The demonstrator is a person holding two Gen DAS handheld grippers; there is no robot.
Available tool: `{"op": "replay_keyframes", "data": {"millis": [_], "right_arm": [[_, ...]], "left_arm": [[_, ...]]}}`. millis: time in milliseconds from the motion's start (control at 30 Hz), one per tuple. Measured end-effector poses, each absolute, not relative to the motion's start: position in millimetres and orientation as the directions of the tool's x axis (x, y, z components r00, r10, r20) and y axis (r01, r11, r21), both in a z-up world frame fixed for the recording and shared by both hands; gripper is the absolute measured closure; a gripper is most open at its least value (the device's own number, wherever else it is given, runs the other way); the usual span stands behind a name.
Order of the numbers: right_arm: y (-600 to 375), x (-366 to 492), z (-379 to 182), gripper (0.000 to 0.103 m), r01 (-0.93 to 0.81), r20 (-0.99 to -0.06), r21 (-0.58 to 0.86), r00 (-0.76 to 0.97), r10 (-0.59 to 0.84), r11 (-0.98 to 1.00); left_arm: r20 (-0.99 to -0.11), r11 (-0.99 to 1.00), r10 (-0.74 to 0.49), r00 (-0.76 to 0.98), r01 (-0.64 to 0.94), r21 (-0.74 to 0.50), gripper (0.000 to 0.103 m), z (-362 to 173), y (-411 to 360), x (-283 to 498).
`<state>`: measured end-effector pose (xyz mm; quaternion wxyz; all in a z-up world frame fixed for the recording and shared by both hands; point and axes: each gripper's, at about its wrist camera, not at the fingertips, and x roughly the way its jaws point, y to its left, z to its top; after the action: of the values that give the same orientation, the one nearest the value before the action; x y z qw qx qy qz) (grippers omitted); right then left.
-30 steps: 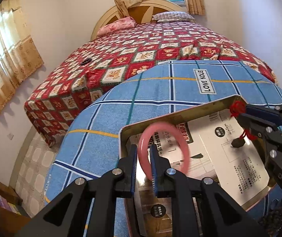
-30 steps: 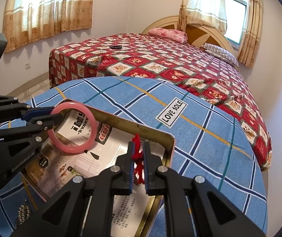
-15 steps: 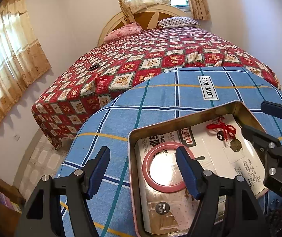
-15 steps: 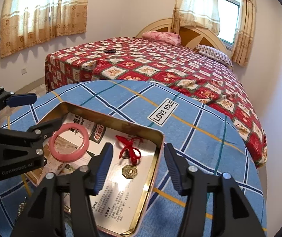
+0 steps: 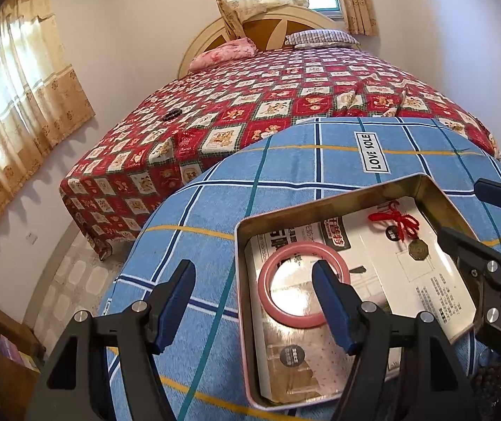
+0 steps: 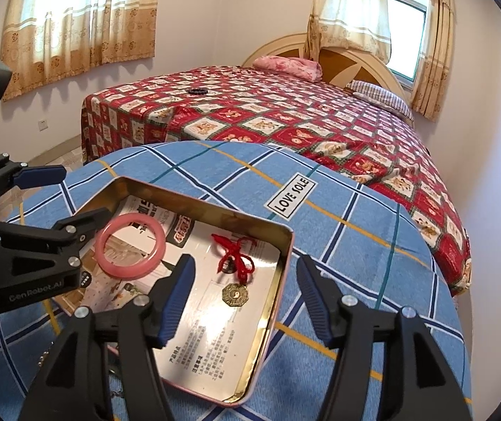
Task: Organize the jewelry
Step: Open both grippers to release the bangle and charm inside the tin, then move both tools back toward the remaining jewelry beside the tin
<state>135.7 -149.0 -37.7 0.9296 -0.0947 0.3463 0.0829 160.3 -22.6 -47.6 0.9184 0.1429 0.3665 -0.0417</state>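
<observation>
A pink bangle (image 5: 303, 284) lies flat in a gold metal tin (image 5: 320, 207) on the blue checked cloth. A red-cord pendant with a brass octagon charm (image 5: 417, 248) lies in the tin's far right corner. My left gripper (image 5: 254, 301) is open and empty, above the tin's left edge. In the right wrist view the bangle (image 6: 129, 249), the pendant (image 6: 235, 293) and the tin (image 6: 271, 301) show again. My right gripper (image 6: 246, 298) is open and empty, above the tin's right rim.
The tin is lined with printed paper (image 6: 211, 343). A "LOVE SOLE" label (image 6: 290, 194) is on the blue cloth beyond the tin. A bed with a red patterned cover (image 6: 285, 119) lies behind. Dark beads (image 5: 496, 379) lie at the lower right of the left wrist view.
Both grippers opened: the left let go of the pink bangle, the right of the red-cord pendant. Both items now lie in the tin. Both grippers drew back and up.
</observation>
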Motion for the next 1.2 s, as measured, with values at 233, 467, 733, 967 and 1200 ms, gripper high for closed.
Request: {"op": "replay_keyframes", "data": {"millis": [233, 467, 733, 967, 1200], "right_arm": [[-155.3, 120.7, -37.6, 0.036, -0.207, -0.659, -0.123, 0.748, 0.076, 0.971], [-167.9, 92.7, -42.0, 0.031, -0.191, -0.675, -0.129, 0.735, 0.055, 0.973], [-187.2, 47.5, -53.6, 0.029, -0.169, -0.710, -0.126, 0.703, 0.030, 0.977], [-191.1, 7.2, -61.0, 0.027, -0.187, -0.738, -0.117, 0.674, 0.040, 0.975], [-193.0, -21.3, -64.8, 0.023, -0.223, -0.758, -0.112, 0.649, 0.062, 0.968]], "left_arm": [[-0.694, 0.960, 0.011, 0.720, 0.186, 0.208, 0.034, -48.4, -16.9, 139.7], [-0.709, 0.961, -0.012, 0.705, 0.205, 0.188, 0.034, -54.0, -12.2, 101.6], [-0.748, 0.959, -0.040, 0.662, 0.235, 0.156, 0.034, -69.9, -14.5, 58.4], [-0.760, 0.959, -0.049, 0.648, 0.245, 0.146, 0.034, -73.7, -19.7, 29.3], [-0.776, 0.958, -0.039, 0.630, 0.245, 0.151, 0.034, -79.4, -20.0, 14.1]]}}
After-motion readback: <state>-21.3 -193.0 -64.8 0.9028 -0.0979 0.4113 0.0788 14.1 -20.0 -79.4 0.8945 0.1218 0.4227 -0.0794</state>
